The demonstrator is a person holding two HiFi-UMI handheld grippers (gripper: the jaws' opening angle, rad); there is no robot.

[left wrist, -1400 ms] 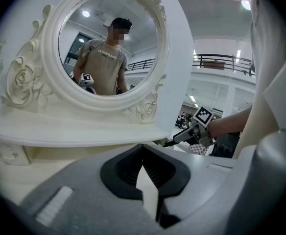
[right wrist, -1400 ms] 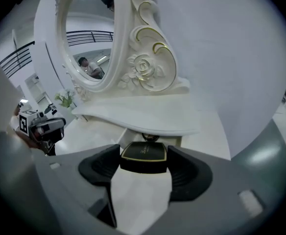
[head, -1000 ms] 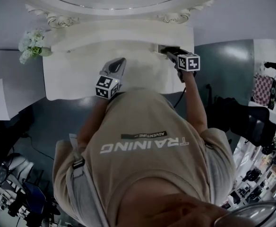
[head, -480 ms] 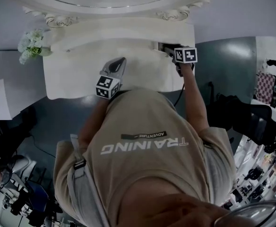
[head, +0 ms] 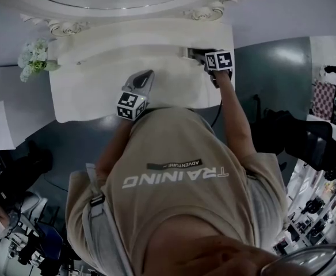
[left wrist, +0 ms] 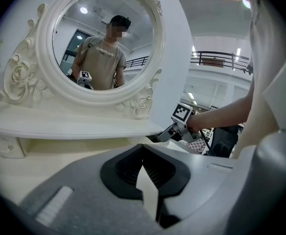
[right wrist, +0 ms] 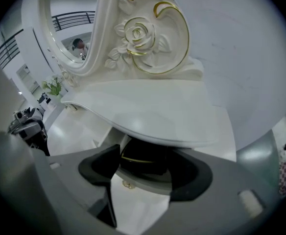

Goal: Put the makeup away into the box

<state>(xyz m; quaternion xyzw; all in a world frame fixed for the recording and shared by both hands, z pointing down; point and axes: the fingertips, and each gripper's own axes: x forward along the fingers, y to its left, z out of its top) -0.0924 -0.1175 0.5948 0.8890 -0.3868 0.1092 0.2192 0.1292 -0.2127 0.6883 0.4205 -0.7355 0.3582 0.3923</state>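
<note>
Head view: the left tongs (head: 147,75) hang over the white tabletop (head: 81,96), with bare surface toward 9 o'clock. The right tongs (head: 201,55) sit at 1 o'clock by the tabletop's right edge.

Left gripper view: the tongs are clenched, tips together.

Right gripper view: the tongs are spread wide. A dark gold-trimmed case (right wrist: 143,163) fills the gap at 12 o'clock, close under the shelf (right wrist: 157,116) edge; I cannot tell whether they touch it.

dressing table (head: 99,96) white | case (right wrist: 143,161) black, gold line | marker cube (head: 218,60) black-white squares | flowers (head: 33,55) white-green
</note>
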